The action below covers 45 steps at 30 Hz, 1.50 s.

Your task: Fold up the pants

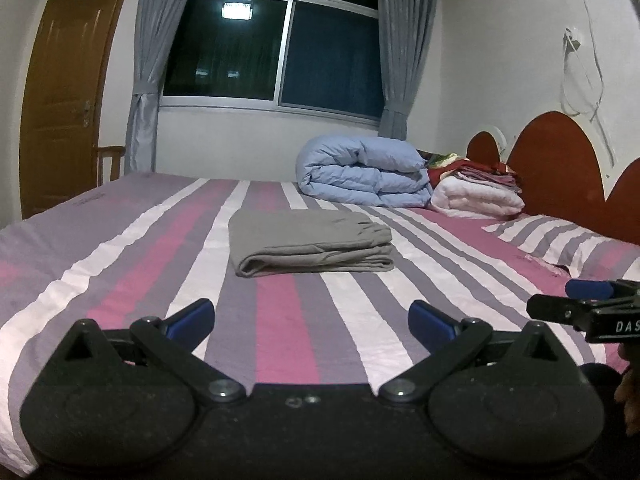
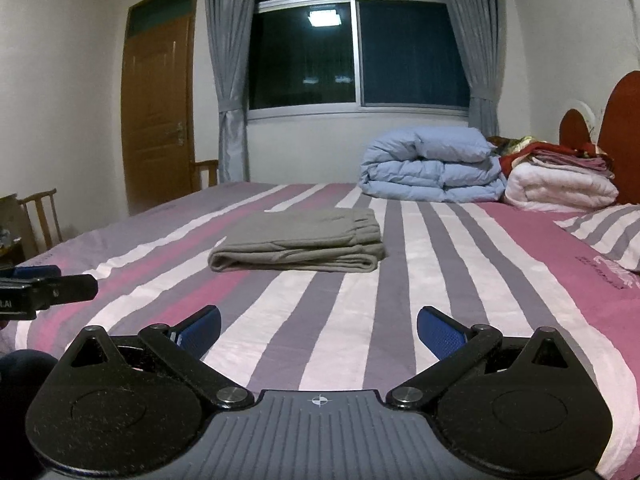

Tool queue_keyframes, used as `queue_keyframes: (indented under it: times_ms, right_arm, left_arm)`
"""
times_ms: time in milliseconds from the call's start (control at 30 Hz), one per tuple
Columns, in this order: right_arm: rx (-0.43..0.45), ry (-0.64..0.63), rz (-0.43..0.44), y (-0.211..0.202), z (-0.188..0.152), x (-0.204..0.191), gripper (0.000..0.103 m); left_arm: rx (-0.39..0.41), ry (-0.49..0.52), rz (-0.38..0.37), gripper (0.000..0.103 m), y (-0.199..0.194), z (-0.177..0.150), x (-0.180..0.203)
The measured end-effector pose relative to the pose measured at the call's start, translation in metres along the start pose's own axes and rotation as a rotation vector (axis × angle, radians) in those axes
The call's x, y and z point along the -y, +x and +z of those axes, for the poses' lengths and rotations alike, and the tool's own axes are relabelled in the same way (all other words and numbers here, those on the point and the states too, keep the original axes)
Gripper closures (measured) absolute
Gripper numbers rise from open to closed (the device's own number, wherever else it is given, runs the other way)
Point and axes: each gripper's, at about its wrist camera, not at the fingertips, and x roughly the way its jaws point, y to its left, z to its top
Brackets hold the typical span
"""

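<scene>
The grey pants (image 1: 310, 242) lie folded in a neat flat stack on the striped bed (image 1: 120, 280), ahead of both grippers; they also show in the right wrist view (image 2: 298, 240). My left gripper (image 1: 312, 318) is open and empty, held above the bed well short of the pants. My right gripper (image 2: 319, 326) is open and empty, also short of the pants. The right gripper shows at the right edge of the left wrist view (image 1: 588, 304), and the left gripper at the left edge of the right wrist view (image 2: 52, 284).
A rolled blue duvet (image 1: 364, 174) and a pile of white and red bedding (image 1: 478, 190) sit at the far side by the red headboard (image 1: 560, 164). A striped pillow (image 1: 568, 244) lies at the right. A window, curtains, a door and wooden chairs (image 2: 40, 212) stand beyond.
</scene>
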Motion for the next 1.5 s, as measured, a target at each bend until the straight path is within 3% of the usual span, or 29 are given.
queue_keyframes:
  times_ms: [300, 1500]
  right_arm:
    - [-0.006, 0.050, -0.004, 0.000, 0.002, 0.010, 0.000]
    - [-0.014, 0.046, -0.002, 0.002, 0.001, 0.014, 0.000]
  left_arm:
    - [0.002, -0.017, -0.003, 0.006, 0.000, -0.001, -0.003]
    - [-0.004, -0.003, -0.020, 0.006, 0.001, 0.000, -0.002]
